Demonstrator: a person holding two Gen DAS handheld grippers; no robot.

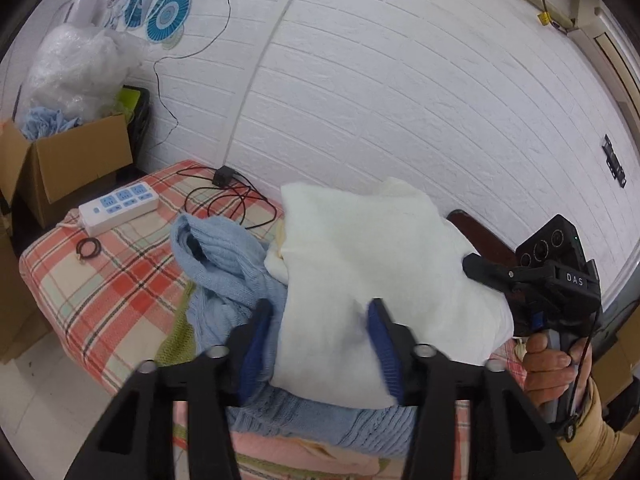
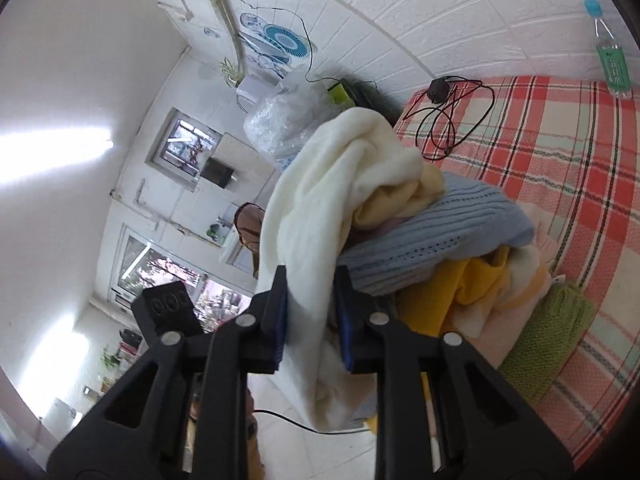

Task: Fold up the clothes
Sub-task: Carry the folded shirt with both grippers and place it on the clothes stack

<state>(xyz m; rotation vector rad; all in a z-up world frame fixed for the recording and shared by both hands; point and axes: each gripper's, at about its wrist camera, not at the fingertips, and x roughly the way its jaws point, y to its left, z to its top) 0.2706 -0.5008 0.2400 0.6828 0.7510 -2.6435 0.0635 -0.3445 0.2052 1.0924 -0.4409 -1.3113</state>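
Note:
A cream-white garment (image 1: 360, 248) hangs stretched between both grippers above a pile of clothes. My left gripper (image 1: 318, 308) has its blue pads against the garment's near edge, shut on it. My right gripper (image 2: 311, 304) is shut on another part of the same garment (image 2: 320, 184), which droops below the jaws. In the left wrist view the right gripper (image 1: 472, 264) shows at the cloth's right side, held by a hand (image 1: 548, 368). Under the garment lie a light blue knit (image 1: 224, 264) (image 2: 432, 232), a yellow piece (image 2: 440, 292), a green knit (image 2: 552, 328) and a pink piece (image 1: 280, 448).
The pile rests on a bed with a red plaid cover (image 1: 100, 280) (image 2: 560, 152). On the cover are a white power strip (image 1: 118, 208), a black adapter (image 1: 224, 178) with loose cables, and a bottle (image 2: 610, 56). A cardboard box (image 1: 76, 160) stands beside the bed.

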